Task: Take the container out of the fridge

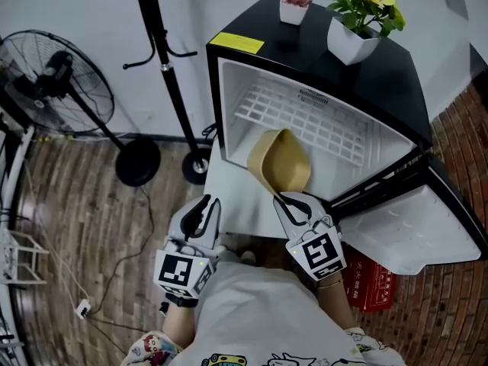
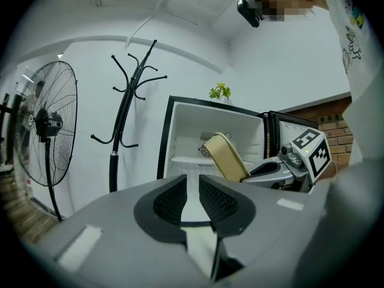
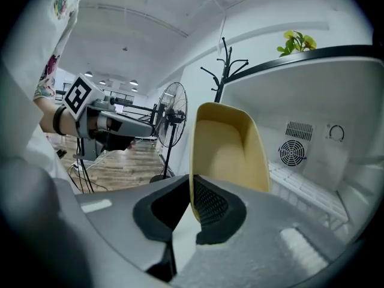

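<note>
**A:** Where does the container (image 1: 280, 161) stand, and what has hold of it?

**B:** It hangs tilted at the mouth of the fridge (image 1: 396, 75), at twelve o'clock from the right claw (image 1: 284, 200). That claw is clamped on one thin wall near the rim. The left claw (image 1: 202, 208), off at nine o'clock, has its jaws a little apart with nothing between them.

**A:** What might go wrong?

**B:** The grip takes only one edge. I judge the container could pivot or slip out of the pads if it is swung quickly. It could also clip the fridge's lower lip or the door (image 1: 412, 227), which stands open at four o'clock, and a knock there would likely twist it loose. It looks empty inside, so a spill seems unlikely. A drop to the floor is the real risk. The free left claw could steady the far side.

**A:** Any writing to read?

**B:** Little. A yellow label (image 1: 236, 43) sits on the fridge top at eleven o'clock, its print too small to read. A red box (image 1: 374, 280) on the floor at five o'clock carries white print that I cannot make out. The claws' cubes show only black-and-white square patterns.
</note>
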`<state>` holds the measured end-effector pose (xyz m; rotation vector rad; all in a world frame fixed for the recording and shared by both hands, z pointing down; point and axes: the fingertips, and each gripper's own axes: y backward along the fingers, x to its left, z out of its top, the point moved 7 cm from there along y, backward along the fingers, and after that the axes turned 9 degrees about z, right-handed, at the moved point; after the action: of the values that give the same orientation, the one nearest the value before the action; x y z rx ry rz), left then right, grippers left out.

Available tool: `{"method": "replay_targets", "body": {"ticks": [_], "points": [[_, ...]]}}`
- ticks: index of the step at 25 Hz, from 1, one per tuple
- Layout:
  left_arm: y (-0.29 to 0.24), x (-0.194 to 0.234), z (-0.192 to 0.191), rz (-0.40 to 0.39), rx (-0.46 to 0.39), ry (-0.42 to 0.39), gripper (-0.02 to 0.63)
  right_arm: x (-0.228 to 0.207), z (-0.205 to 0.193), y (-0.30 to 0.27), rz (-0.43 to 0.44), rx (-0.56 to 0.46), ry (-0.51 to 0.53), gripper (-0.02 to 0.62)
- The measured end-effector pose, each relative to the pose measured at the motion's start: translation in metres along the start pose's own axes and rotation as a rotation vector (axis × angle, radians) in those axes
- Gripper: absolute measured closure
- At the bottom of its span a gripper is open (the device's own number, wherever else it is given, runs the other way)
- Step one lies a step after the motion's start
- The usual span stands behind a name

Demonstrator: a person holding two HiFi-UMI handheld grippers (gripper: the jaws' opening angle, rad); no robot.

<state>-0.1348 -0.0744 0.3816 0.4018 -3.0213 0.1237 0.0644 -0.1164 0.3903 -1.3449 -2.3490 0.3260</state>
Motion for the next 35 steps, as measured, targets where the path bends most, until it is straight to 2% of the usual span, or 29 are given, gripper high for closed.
{"method": "replay_targets", "body": {"ticks": [13, 25, 35], "points": [[-0.01, -0.009, -0.003, -0.028, 0.013, -0.008, 0.572, 0.002, -0.027, 0.009, 0.001, -0.018, -0.154, 0.583], [-0.019, -0.02, -0.019, -0.079, 0.062, 0.004, 0.595, -0.001, -0.048, 0.018, -0.044, -0.02, -0.255, 0.584], [-0.023, -0.017, -0.034, -0.085, 0.081, -0.002, 0.595, -0.004, -0.049, 0.023, -0.06, -0.042, -0.276, 0.584]]}}
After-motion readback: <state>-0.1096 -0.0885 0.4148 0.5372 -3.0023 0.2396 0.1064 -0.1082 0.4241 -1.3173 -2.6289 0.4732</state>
